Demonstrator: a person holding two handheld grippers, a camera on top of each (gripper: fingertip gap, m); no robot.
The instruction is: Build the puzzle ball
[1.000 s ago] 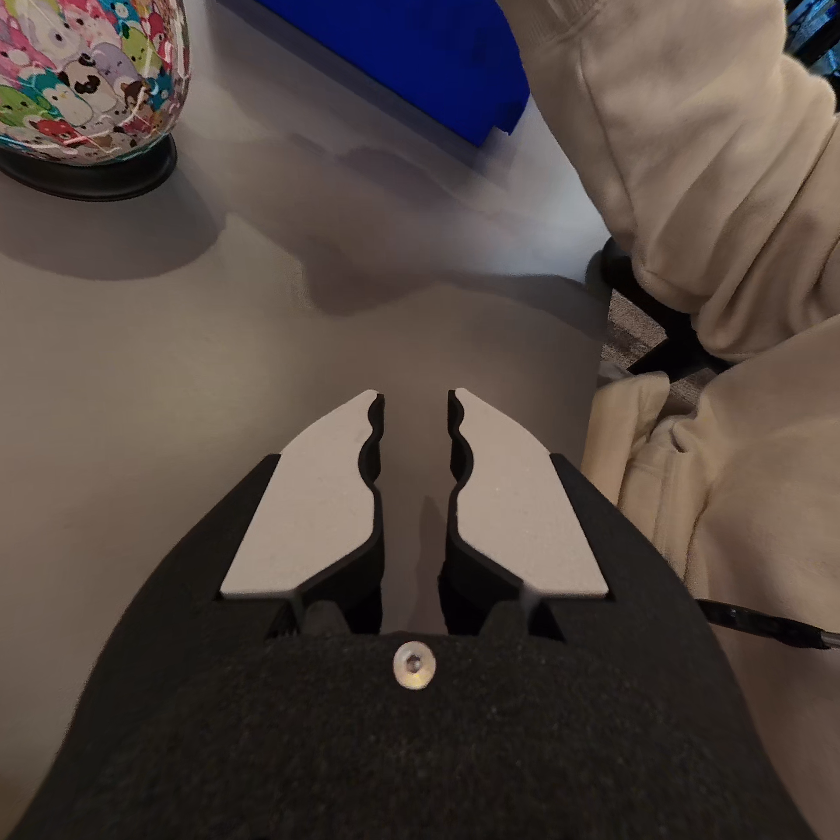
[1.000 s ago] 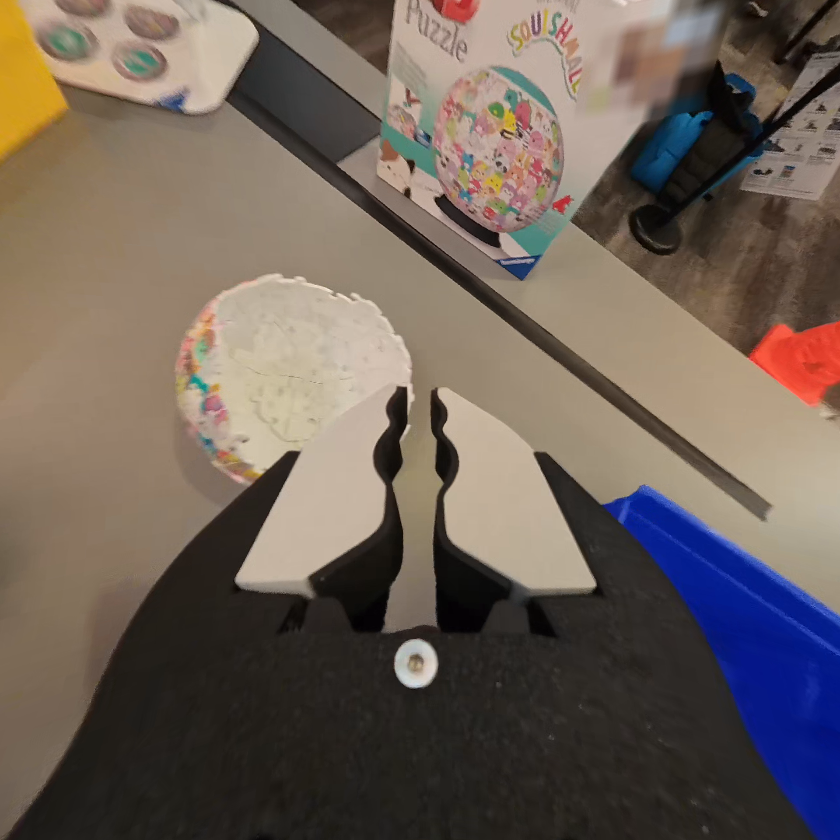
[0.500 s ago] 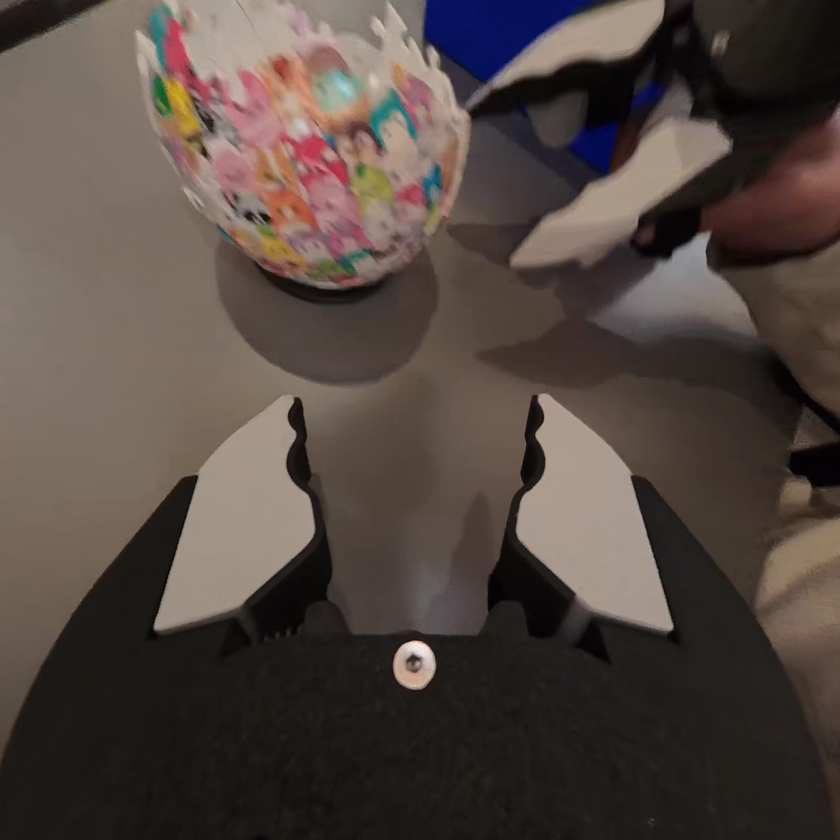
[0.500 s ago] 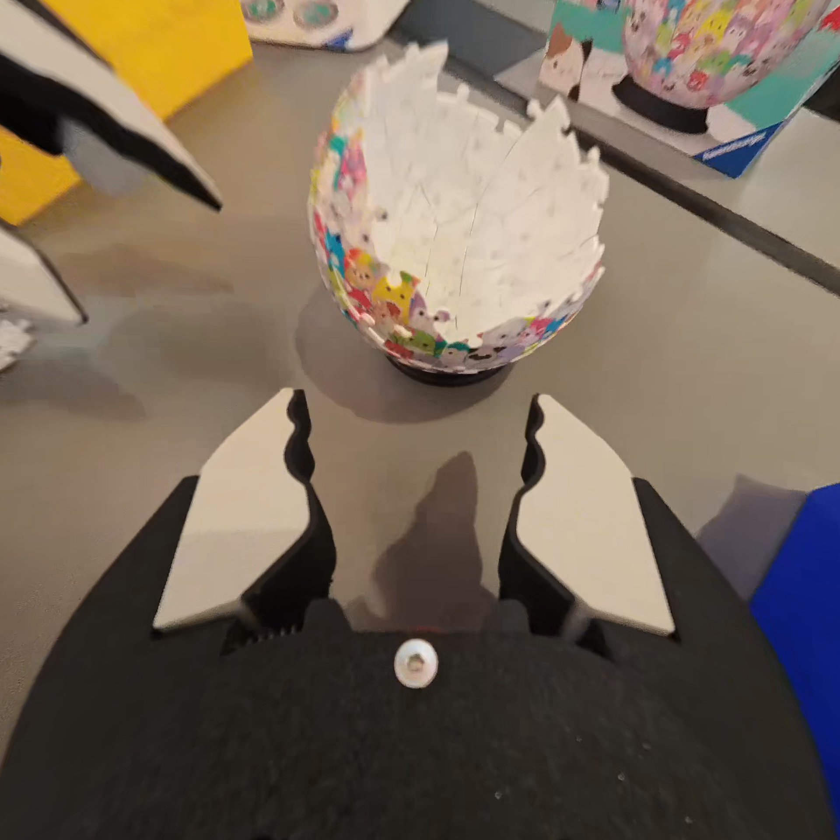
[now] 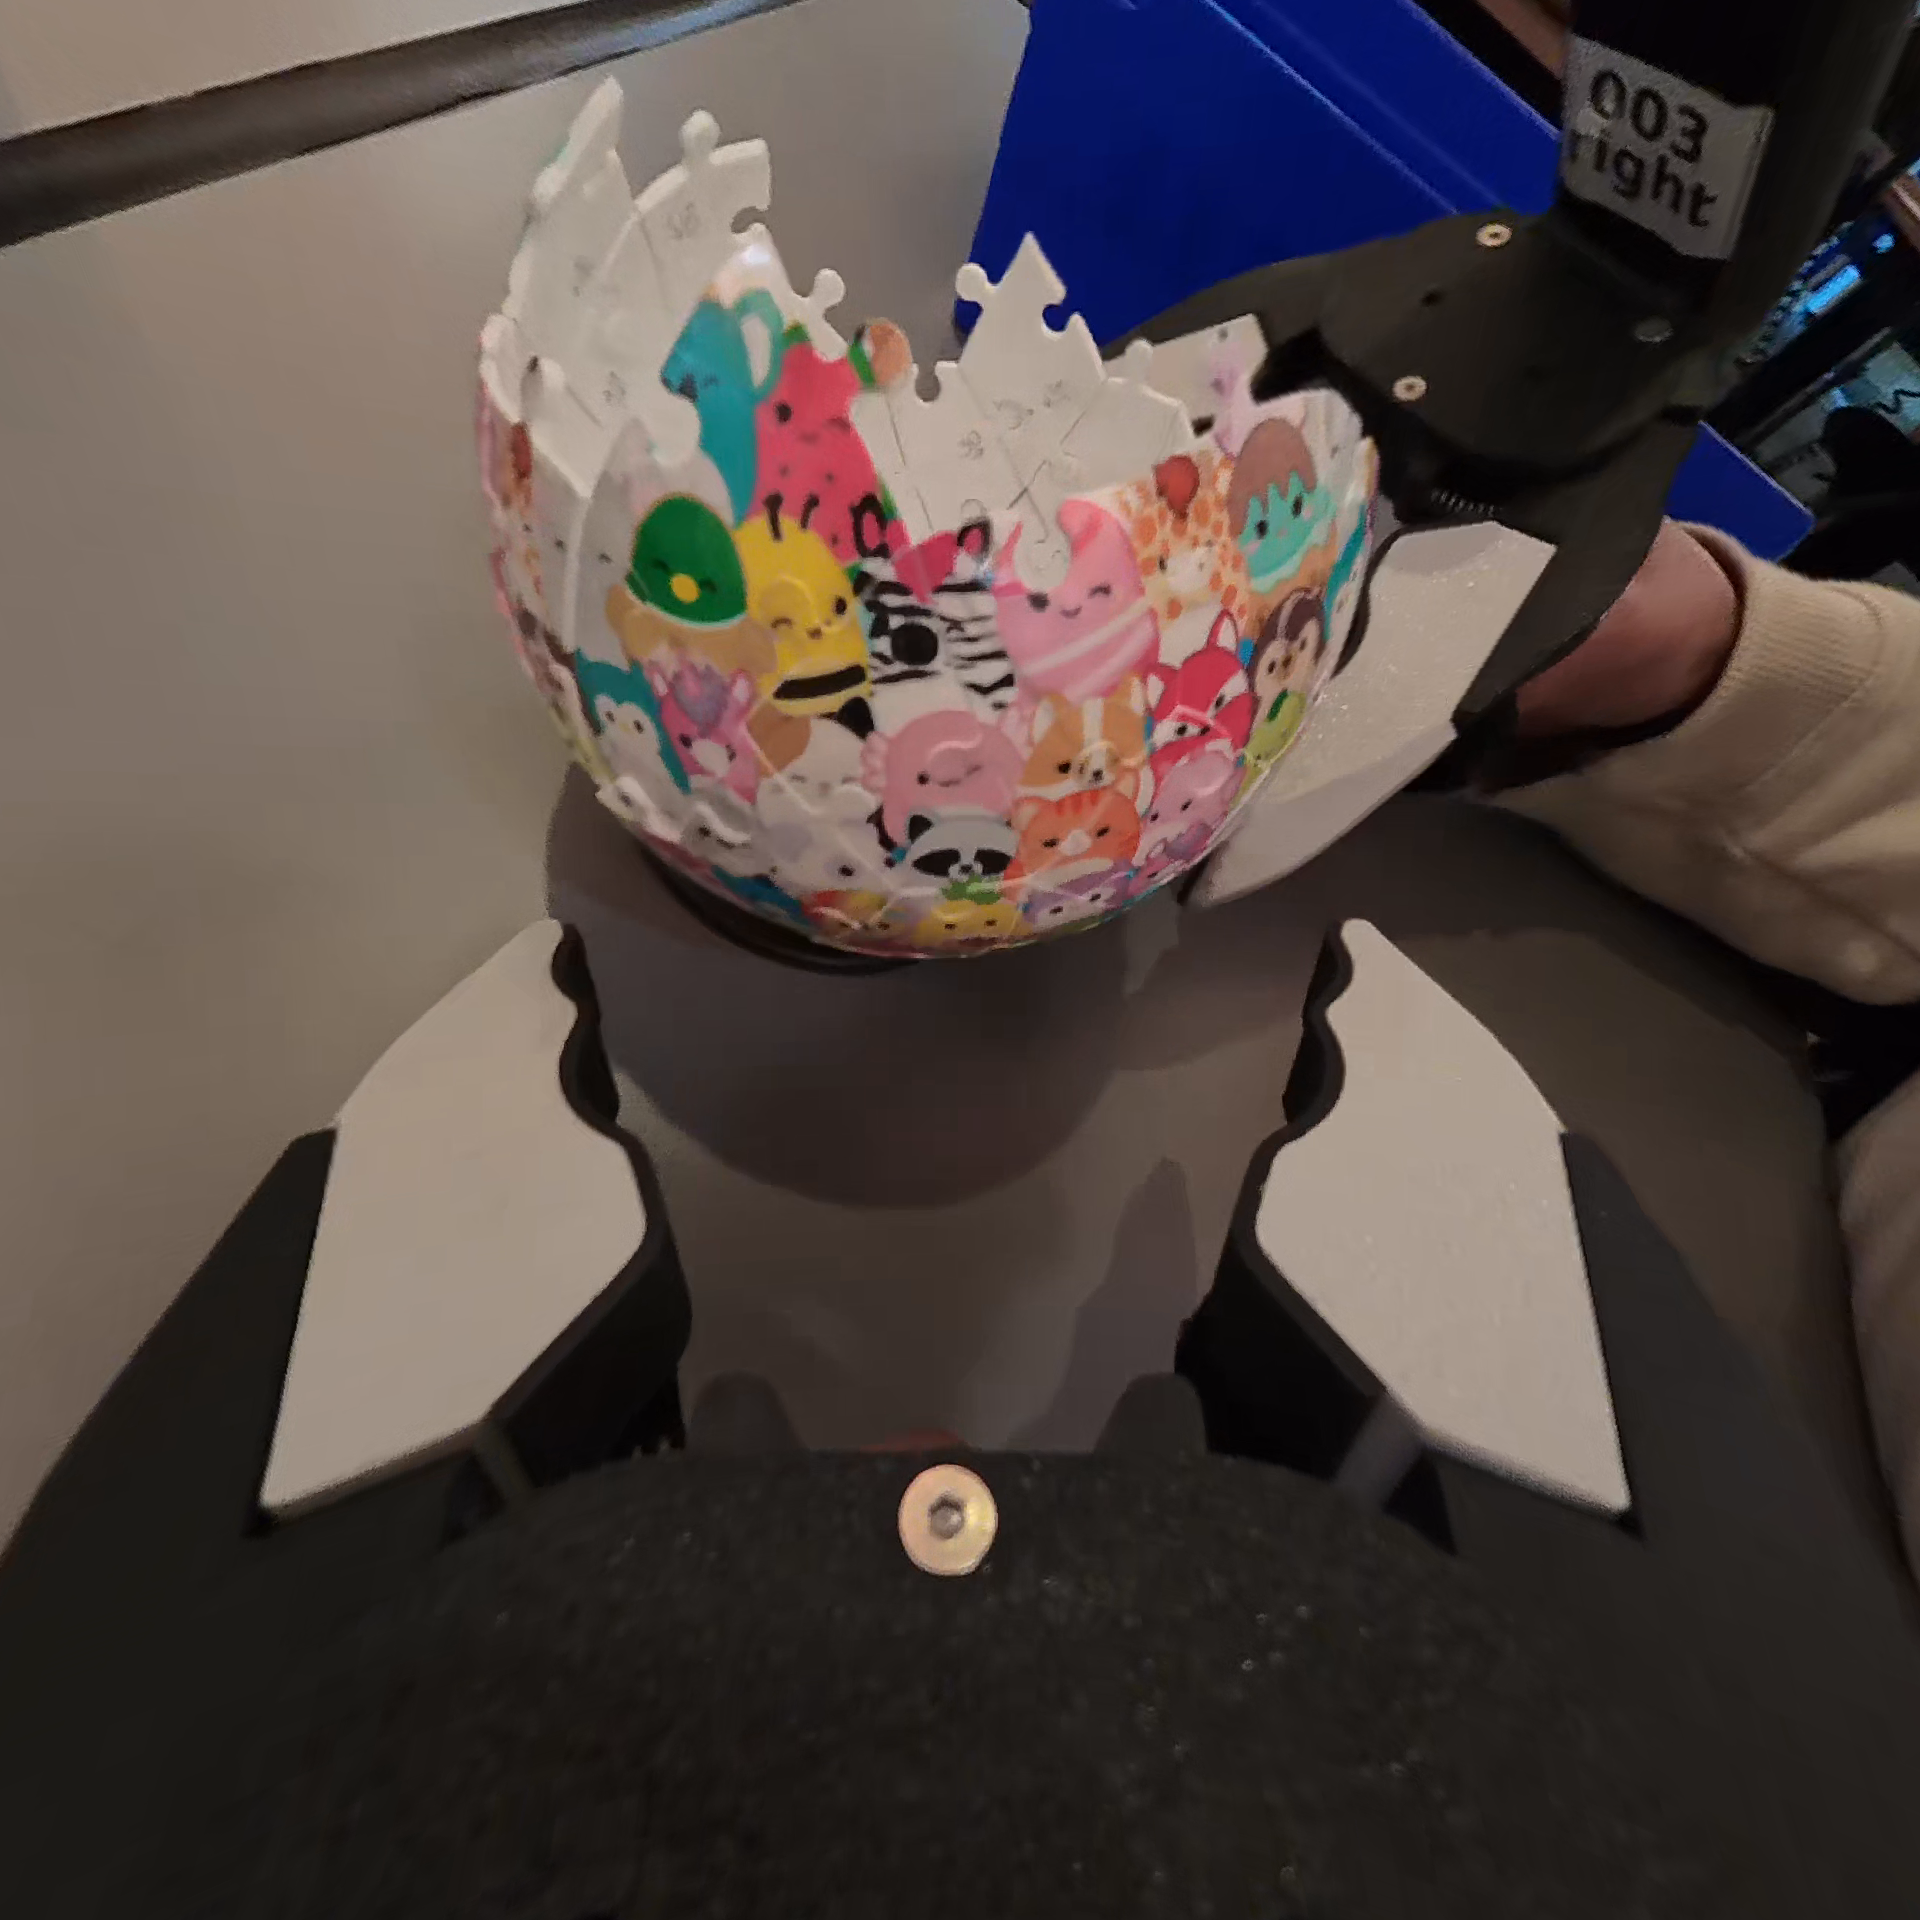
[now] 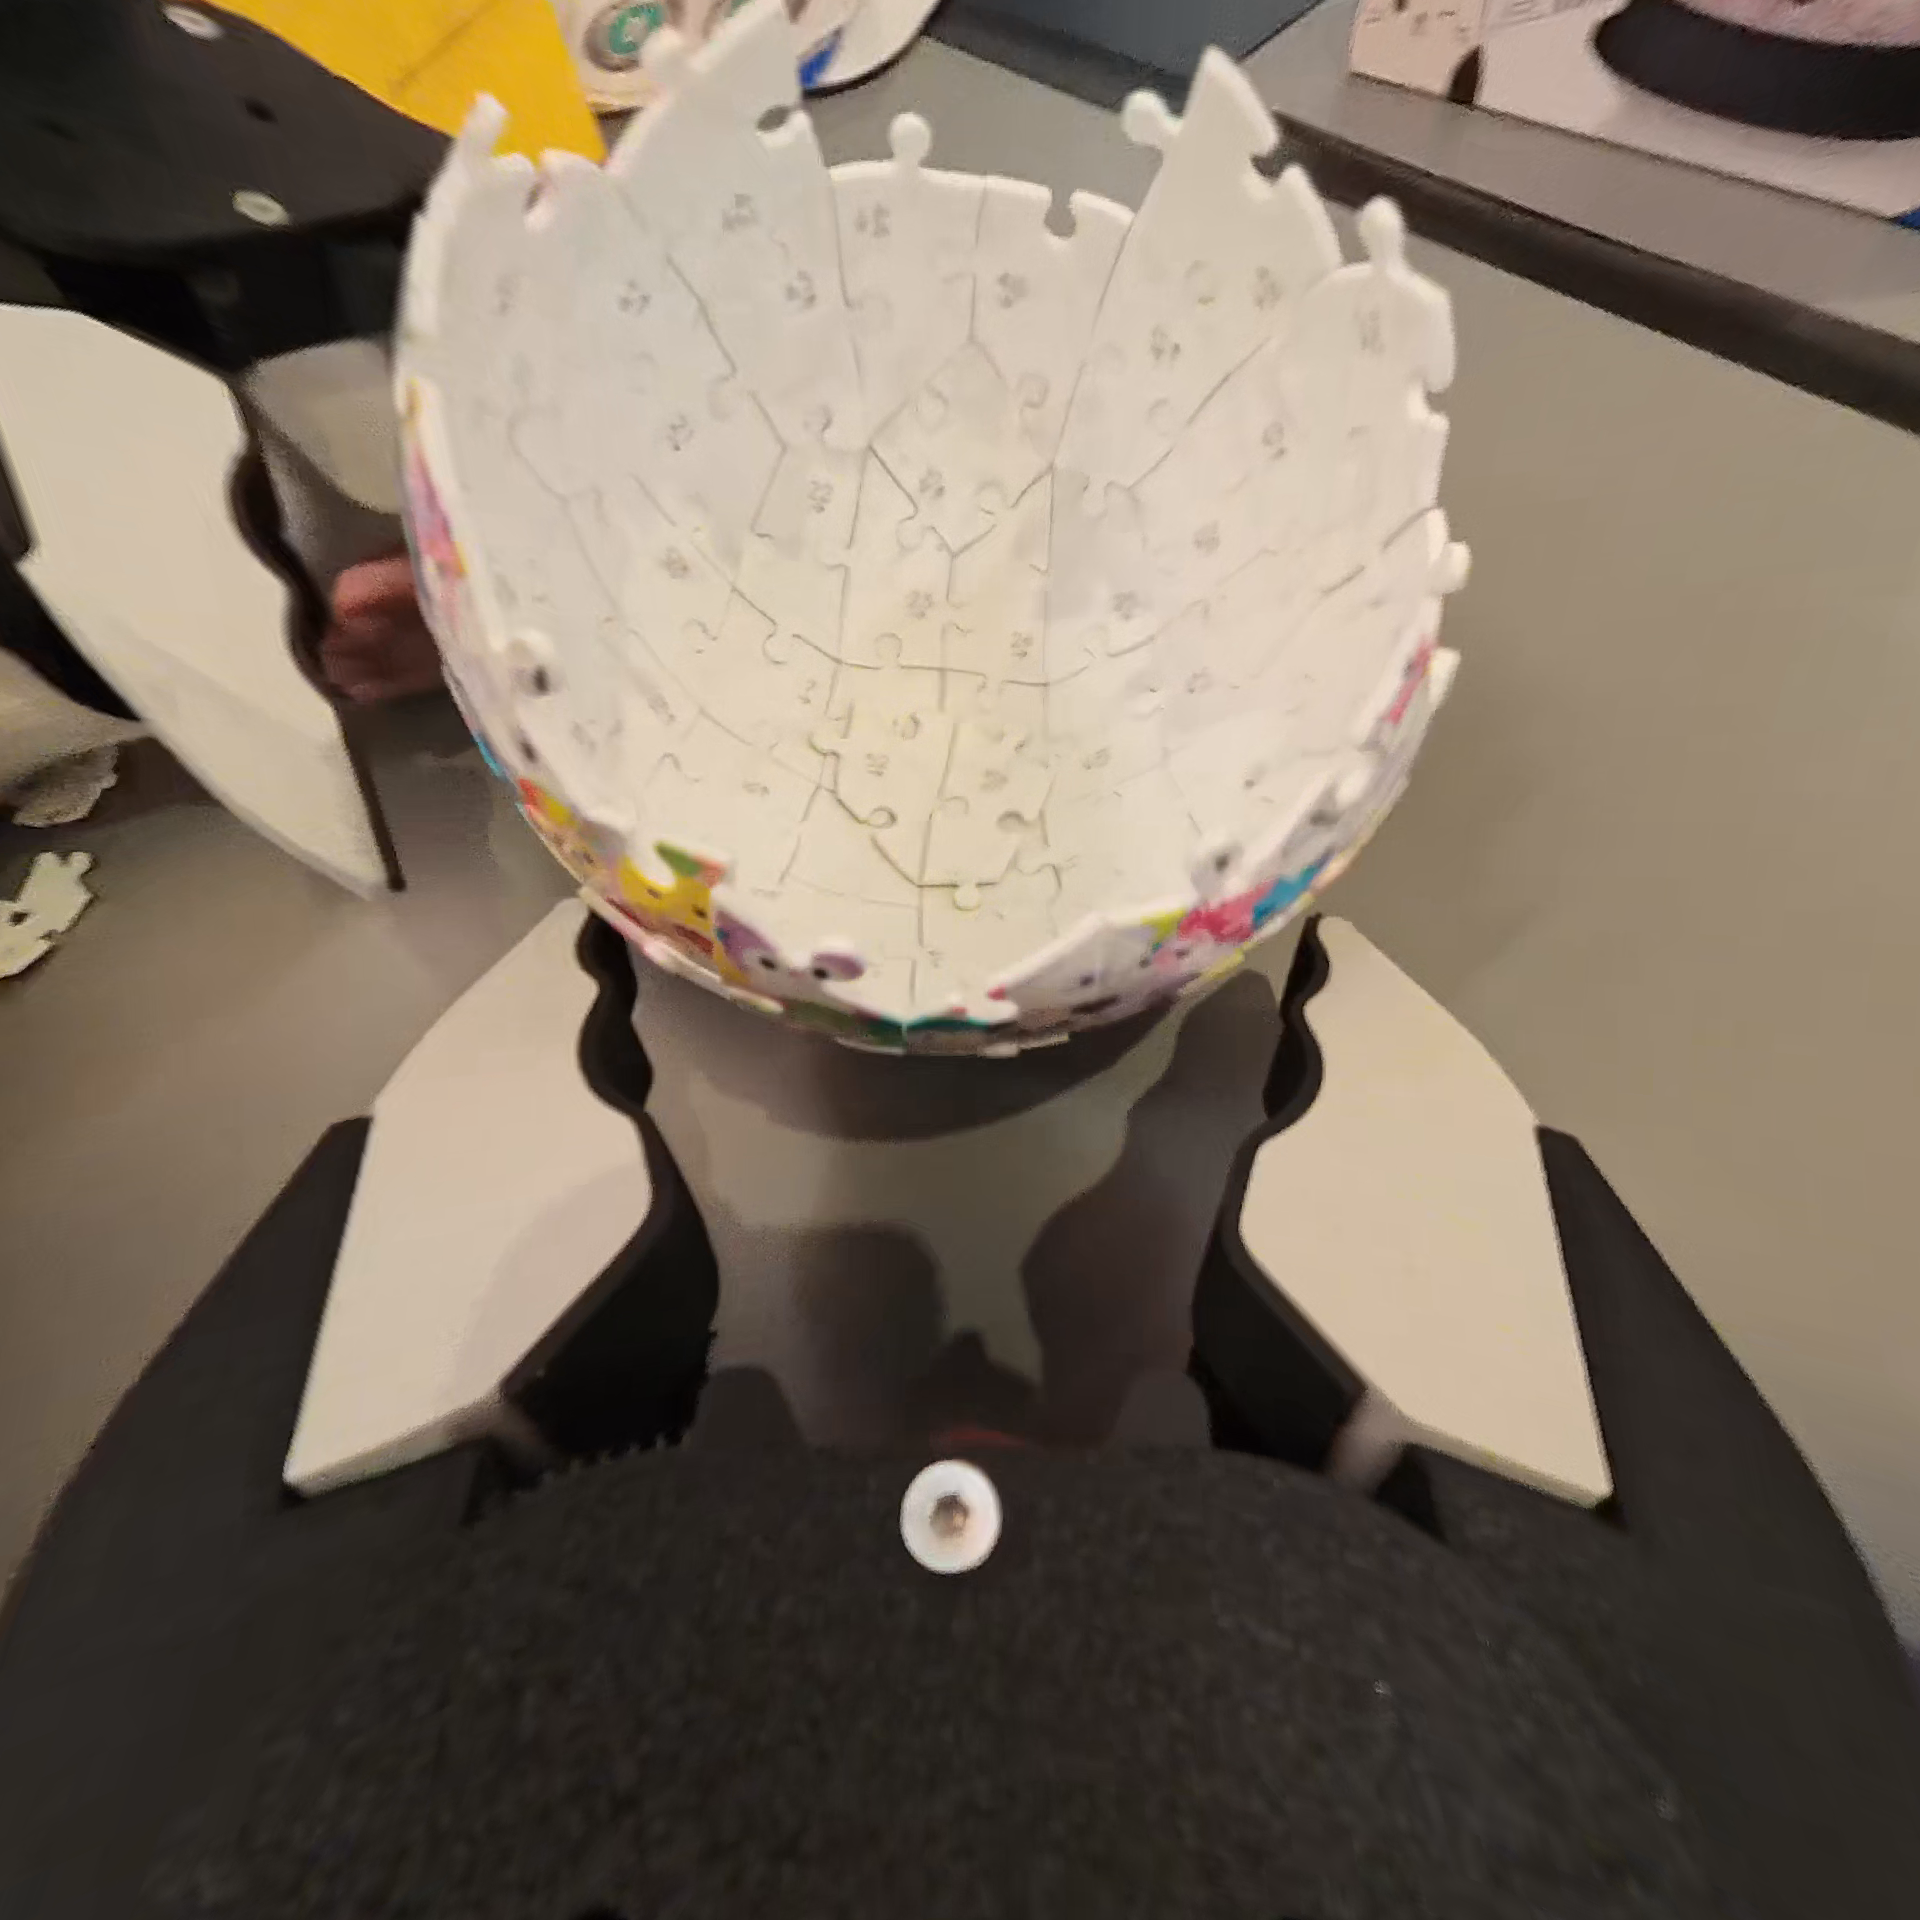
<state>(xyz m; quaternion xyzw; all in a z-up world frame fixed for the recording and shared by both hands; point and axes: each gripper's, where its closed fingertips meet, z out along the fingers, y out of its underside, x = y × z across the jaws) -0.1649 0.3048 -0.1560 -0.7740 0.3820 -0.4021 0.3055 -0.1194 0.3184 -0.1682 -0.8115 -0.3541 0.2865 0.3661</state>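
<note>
A plain grey desk [image 5: 260,582] carries everything here, with a dark strip running along its far edge. Beyond the left gripper [image 5: 951,997] and off to its right lies a blue bin [image 5: 1226,156]; beyond the right gripper [image 6: 951,997], to its left, a yellow box [image 6: 468,52] stands at the desk's far side, and a printed carton [image 6: 1662,62] sits farther off to its right. A few loose white puzzle pieces [image 6: 42,909] lie on the desk to the right gripper's left. The puzzle ball [image 5: 925,623], half built, with a jagged open rim, a white inside and a cartoon-animal outside, sits on a dark round stand directly ahead of both grippers, which face it from different sides. The left gripper is released, jaws spread wide with nothing between them, the ball just beyond its fingertips. The right gripper is likewise released and empty; the ball's lower curve sits just beyond and between its fingertips, and in the left wrist view one of its fingers lies close against the ball's side. A cream sleeve [image 5: 1766,748] shows behind it.
</note>
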